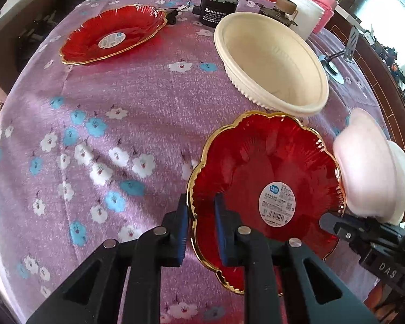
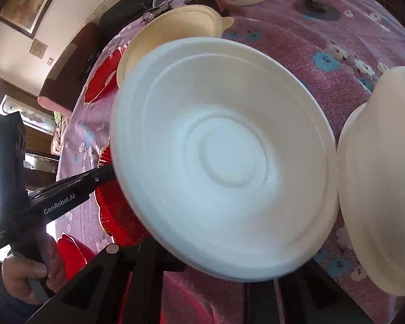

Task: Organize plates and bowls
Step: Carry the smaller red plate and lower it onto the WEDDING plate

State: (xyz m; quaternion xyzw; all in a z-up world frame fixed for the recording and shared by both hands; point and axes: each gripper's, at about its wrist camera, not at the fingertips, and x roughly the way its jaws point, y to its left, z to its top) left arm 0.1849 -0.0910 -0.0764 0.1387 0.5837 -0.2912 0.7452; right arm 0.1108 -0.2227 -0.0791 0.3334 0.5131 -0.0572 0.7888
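My left gripper (image 1: pixel 201 216) is shut on the gold rim of a red scalloped plate (image 1: pixel 267 189), held tilted above the cloth. A second red plate (image 1: pixel 113 36) lies at the far left. A cream ribbed bowl (image 1: pixel 272 62) stands at the back right. My right gripper (image 2: pixel 224 272) is shut on a white bowl (image 2: pixel 226 156), tilted with its inside facing the camera; the fingertips are hidden behind it. That bowl shows at the right edge of the left wrist view (image 1: pixel 370 164). Another cream bowl (image 2: pixel 386 178) sits at the right.
The table has a purple floral cloth (image 1: pixel 127 124). A black motor (image 1: pixel 216 8), a white tub (image 1: pixel 307 13), a pink jar (image 1: pixel 324 2) and a metal stand (image 1: pixel 334 64) crowd the back edge. The cream ribbed bowl (image 2: pixel 175 32) is behind the white bowl.
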